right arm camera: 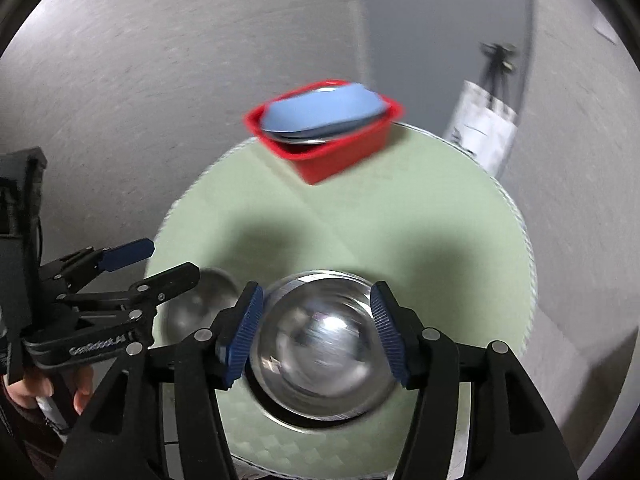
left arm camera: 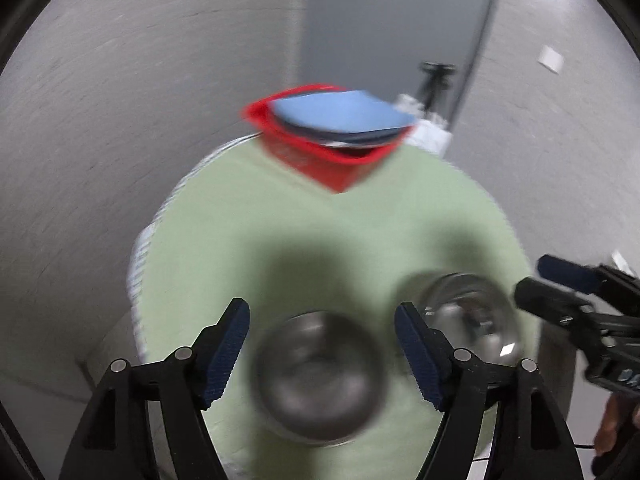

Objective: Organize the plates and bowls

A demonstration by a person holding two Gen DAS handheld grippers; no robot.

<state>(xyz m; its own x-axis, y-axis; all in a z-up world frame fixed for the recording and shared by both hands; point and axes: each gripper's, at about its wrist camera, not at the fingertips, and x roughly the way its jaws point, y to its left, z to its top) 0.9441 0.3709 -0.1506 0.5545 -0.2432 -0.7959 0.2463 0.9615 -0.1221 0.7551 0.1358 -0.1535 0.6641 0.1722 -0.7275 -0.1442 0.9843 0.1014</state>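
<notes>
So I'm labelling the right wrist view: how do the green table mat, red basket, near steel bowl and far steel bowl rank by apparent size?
1. Green table mat.
2. Near steel bowl, enlarged by closeness to the camera.
3. Red basket, likely shrunk by distance, so unsure against the bowl.
4. Far steel bowl, partly hidden.

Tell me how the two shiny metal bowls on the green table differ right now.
The left bowl sits below the left tongs, whose jaws are spread well wider than it. The right bowl sits between the jaws of the right tongs, which stand close to its rim; contact is too blurred to tell. The right bowl shows brighter highlights; the left bowl looks duller. Both are round steel bowls, upright on the green table, side by side.
</notes>
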